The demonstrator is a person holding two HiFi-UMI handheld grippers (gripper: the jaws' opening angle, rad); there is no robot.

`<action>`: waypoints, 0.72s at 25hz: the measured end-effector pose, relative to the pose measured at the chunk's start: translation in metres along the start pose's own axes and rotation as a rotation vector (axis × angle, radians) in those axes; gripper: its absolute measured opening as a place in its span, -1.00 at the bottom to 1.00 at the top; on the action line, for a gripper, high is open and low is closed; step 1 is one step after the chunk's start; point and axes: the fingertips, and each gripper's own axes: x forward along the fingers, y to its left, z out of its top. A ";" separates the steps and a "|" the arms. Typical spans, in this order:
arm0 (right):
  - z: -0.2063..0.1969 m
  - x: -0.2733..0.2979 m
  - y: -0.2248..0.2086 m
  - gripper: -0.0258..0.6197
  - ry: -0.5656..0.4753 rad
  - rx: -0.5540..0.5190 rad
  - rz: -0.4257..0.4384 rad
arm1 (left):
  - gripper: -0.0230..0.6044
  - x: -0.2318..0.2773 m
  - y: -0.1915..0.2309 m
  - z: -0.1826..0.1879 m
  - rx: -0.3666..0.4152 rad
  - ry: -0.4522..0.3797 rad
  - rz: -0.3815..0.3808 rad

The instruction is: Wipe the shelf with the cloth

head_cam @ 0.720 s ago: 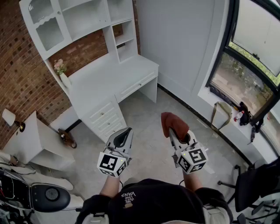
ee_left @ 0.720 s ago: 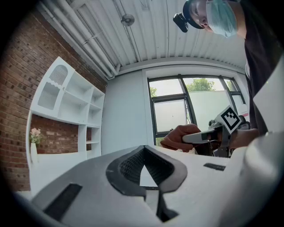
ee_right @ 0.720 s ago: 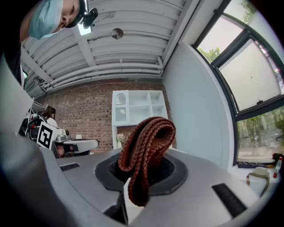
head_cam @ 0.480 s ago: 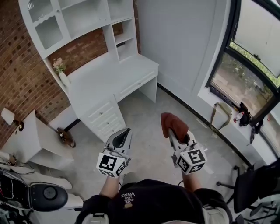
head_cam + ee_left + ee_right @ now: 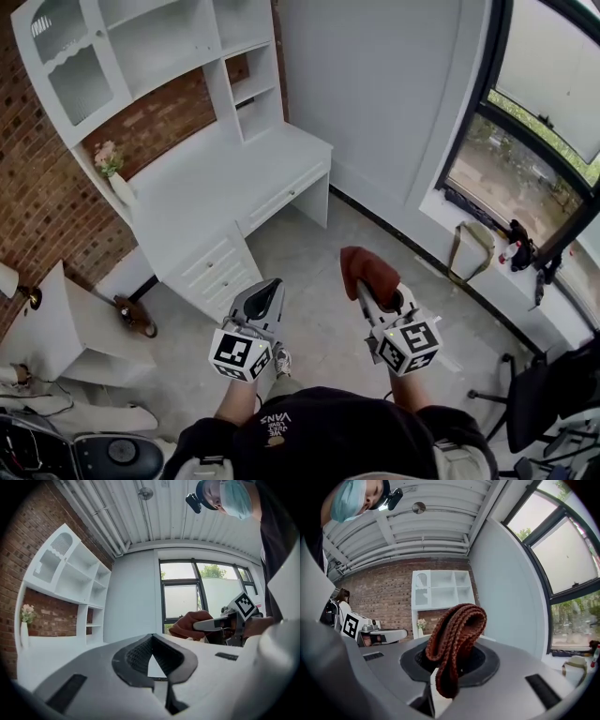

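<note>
A folded rust-brown knitted cloth (image 5: 367, 266) sticks up out of my right gripper (image 5: 375, 292), whose jaws are shut on it; in the right gripper view the cloth (image 5: 454, 644) fills the middle, between the jaws. My left gripper (image 5: 264, 298) is held beside it at the same height, jaws shut with nothing between them (image 5: 151, 656). Both hang over the floor, well short of the white shelf unit (image 5: 150, 52) that rises above the white desk (image 5: 225, 173) at the far left.
A small vase of pink flowers (image 5: 114, 173) stands on the desk's left end. Desk drawers (image 5: 220, 264) face me. A brick wall (image 5: 37, 187) backs the shelf. To the right, a big window (image 5: 534, 141) with a sill holding a bag (image 5: 473, 239). A white side cabinet (image 5: 56, 323) at left.
The view has shifted so the desk and shelf lie slightly further left and lower; both grippers keep their poses, and the cloth stays clamped in the right one.
</note>
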 end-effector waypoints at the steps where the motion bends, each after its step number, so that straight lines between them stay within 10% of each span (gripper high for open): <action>1: 0.001 0.011 -0.001 -0.64 -0.001 -0.001 -0.011 | -0.91 0.006 0.012 0.000 -0.002 0.001 -0.008; 18: 0.018 0.190 -0.009 -0.64 -0.025 0.010 -0.218 | -0.91 0.096 0.204 0.003 -0.004 0.016 -0.159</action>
